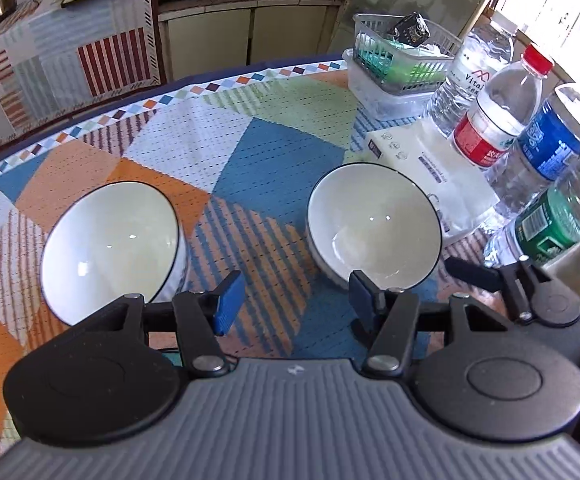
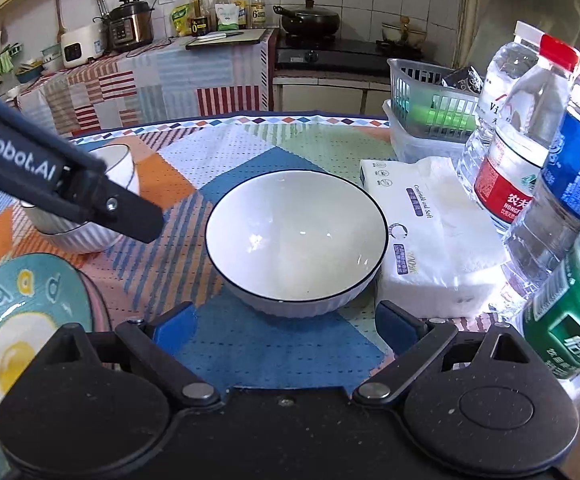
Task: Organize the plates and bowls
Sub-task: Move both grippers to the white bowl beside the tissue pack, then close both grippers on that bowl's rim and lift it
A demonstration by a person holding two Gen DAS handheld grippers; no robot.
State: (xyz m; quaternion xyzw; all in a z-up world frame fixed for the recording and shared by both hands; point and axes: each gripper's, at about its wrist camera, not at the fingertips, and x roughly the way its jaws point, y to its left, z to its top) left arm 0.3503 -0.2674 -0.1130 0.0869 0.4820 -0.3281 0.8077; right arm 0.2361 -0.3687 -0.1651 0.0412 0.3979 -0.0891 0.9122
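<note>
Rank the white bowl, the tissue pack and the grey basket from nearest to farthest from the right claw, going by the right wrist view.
1. White bowl: straight ahead of the open right claw, nearest.
2. Tissue pack: right of the bowl, slightly farther.
3. Grey basket: far right, near the table's back edge.

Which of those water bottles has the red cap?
The bottle with the red label, second in the row: its cap is red, the one behind has a white cap, and the nearer ones' caps are out of view.

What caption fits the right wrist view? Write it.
Open right gripper faces a white bowl beside a tissue pack.
</note>
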